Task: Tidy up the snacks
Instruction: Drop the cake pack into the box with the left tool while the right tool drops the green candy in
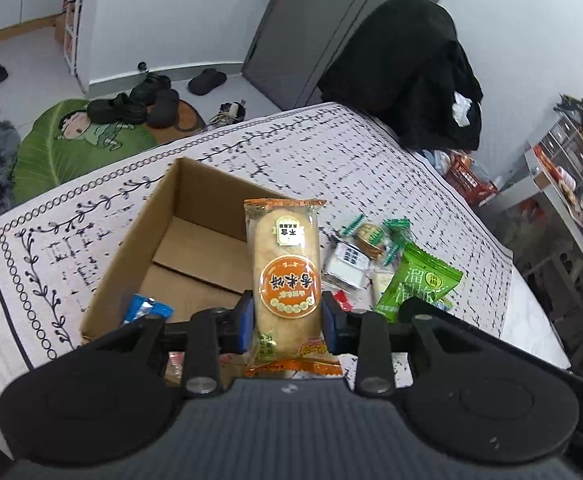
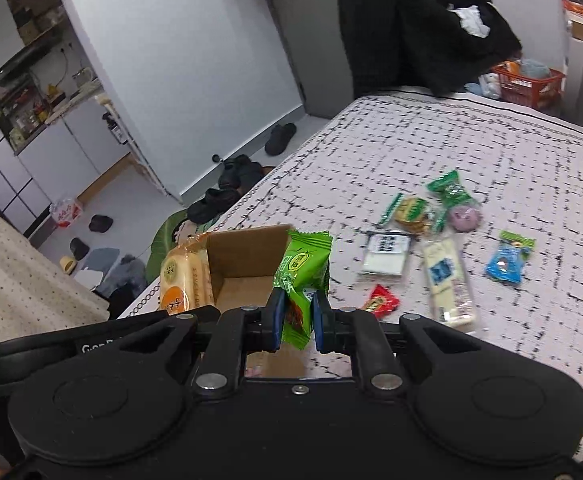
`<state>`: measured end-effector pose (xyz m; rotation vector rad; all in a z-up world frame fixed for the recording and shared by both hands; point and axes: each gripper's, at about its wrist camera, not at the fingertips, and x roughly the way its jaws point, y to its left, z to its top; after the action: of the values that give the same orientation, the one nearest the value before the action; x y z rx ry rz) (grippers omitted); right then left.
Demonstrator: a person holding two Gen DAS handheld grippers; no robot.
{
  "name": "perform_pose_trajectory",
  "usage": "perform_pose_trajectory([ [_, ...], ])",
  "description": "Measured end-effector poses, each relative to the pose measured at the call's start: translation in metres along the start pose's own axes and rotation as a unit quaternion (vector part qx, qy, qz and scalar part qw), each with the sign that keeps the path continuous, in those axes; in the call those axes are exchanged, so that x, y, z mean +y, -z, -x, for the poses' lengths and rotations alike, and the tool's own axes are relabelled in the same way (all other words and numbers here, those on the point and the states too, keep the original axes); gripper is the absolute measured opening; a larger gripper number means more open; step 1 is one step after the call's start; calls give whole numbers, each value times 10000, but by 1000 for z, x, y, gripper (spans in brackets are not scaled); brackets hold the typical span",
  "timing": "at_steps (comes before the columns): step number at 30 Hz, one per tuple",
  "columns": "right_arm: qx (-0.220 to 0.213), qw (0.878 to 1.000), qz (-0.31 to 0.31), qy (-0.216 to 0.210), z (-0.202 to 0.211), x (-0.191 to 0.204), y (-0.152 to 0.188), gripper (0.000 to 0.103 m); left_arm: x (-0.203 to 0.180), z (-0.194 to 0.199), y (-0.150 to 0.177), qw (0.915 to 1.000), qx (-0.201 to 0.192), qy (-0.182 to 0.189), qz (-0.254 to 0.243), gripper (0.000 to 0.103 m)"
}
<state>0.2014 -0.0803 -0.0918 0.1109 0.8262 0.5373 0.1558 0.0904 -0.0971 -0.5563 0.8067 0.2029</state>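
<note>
Cardboard is what the coming move turns on: the open box (image 1: 195, 248) sits on the patterned cloth of the bed (image 1: 331, 152), just left of and below the left tool (image 1: 287, 320). That tool is clamped on an orange rice-cracker pack (image 1: 285, 272), its blue pads pressing the pack's two long sides, so the pack's long axis runs straight out ahead along the fingers, its far end hanging over the box's right wall. A short shift leftward and down would, I judge, put it inside, where a blue wrapper (image 1: 147, 308) already lies in the near corner.

Right of that, the right tool (image 2: 296, 316) is nearly closed, pinching a green snack pouch (image 2: 301, 276) by its lower part, the pouch standing up and leaning slightly. In the right wrist view the box sits just behind and left of the pouch, with the cracker pack at its left wall, so the left hand looks nearer to the opening.

Further right, loose snacks lie scattered on the bed: a white packet (image 2: 385, 254), a long pale bar (image 2: 449, 284), a small red sweet (image 2: 381, 300), green-wrapped biscuits (image 2: 409, 210), a purple sweet (image 2: 466, 216) and a blue packet (image 2: 507, 258).

Beyond the bed, dark clothing (image 2: 423, 28) is heaped at its far end, beside an orange basket (image 2: 527, 84); shoes (image 1: 139, 102) lie on the pale floor by a grey door (image 1: 311, 28).
</note>
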Motion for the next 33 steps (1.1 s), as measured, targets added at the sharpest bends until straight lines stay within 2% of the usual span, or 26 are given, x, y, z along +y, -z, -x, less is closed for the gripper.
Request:
perform_pose_trajectory([
  [12, 242, 9995, 45, -186, -34, 35, 2, 15, 59, -12, -12, 9981, 106, -81, 596, 33],
  [15, 385, 9985, -59, -379, -42, 39, 2, 17, 67, -14, -15, 9975, 87, -44, 700, 40],
  [17, 461, 9981, -138, -388, -45, 39, 3, 25, 72, -16, -16, 9966, 125, -25, 817, 49],
  [19, 440, 9983, -180, -339, -45, 36, 5, 41, 77, -16, -17, 9957, 110, -46, 914, 57],
  [21, 417, 9987, -196, -238, -43, 32, 7, 49, 78, -14, -18, 9960, 70, -63, 885, 68],
  [23, 441, 9986, -231, -151, -41, 29, 7, 51, 78, -14, -19, 9958, 89, -106, 902, 74],
  [30, 260, 9993, -216, 160, -18, 13, 5, 83, 65, -4, -23, 9964, 21, -191, 823, 85],
  [33, 216, 9992, -280, 212, -6, -1, 6, 87, 56, 0, -20, 9978, 28, -138, 650, 90],
])
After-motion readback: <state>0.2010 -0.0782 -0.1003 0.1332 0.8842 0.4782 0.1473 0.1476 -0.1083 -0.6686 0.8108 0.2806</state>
